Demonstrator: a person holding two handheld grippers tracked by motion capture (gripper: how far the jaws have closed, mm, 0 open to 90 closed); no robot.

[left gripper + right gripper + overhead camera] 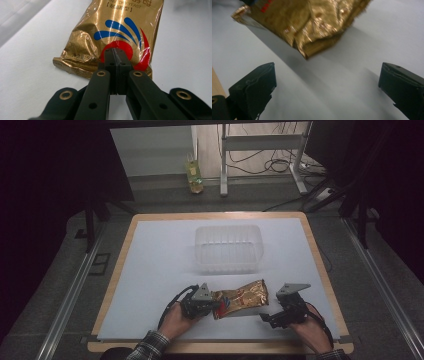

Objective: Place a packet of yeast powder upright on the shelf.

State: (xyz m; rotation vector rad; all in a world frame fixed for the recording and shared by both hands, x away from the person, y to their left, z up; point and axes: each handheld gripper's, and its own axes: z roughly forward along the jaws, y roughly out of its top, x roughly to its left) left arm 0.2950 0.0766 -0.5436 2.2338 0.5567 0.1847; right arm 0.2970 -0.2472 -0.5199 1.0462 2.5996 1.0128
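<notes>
A gold foil packet with red and blue print hangs near the front of the white table. My left gripper is shut on the packet's left end. In the left gripper view the black jaws are pressed together at the left gripper, over the red swirl on the packet. My right gripper sits just right of the packet, pointing toward it. In the right gripper view the jaws of the right gripper stand wide apart with nothing between them. There the packet's crumpled end hangs above its shadow, beyond the jaws.
A clear plastic tub stands behind the packet at the table's middle. The white sheet covers a wooden-edged tabletop. A bottle and a metal frame stand on the floor beyond the table.
</notes>
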